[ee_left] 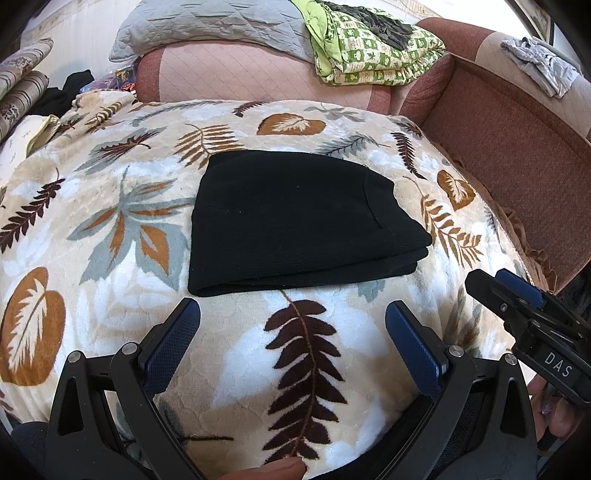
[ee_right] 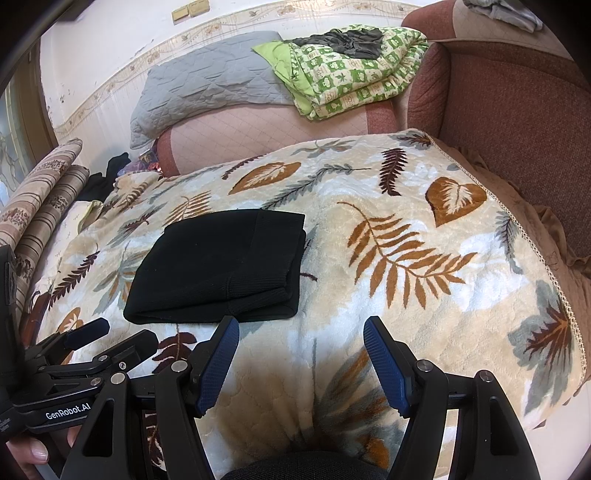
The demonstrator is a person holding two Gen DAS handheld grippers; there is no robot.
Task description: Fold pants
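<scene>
The black pants (ee_left: 295,221) lie folded into a compact stack on the leaf-patterned blanket (ee_left: 110,206); they also show in the right wrist view (ee_right: 221,266). My left gripper (ee_left: 293,314) is open and empty, just in front of the stack's near edge. My right gripper (ee_right: 301,328) is open and empty, in front of and to the right of the stack. Each gripper shows in the other's view, the right one (ee_left: 517,295) and the left one (ee_right: 107,338).
A pink and brown sofa (ee_left: 517,122) stands behind and to the right. On it lie a grey quilt (ee_left: 207,26), a green patterned blanket (ee_left: 369,55) and a grey garment (ee_left: 543,62). Striped rolls (ee_right: 48,199) and dark clothes (ee_left: 70,88) lie at left.
</scene>
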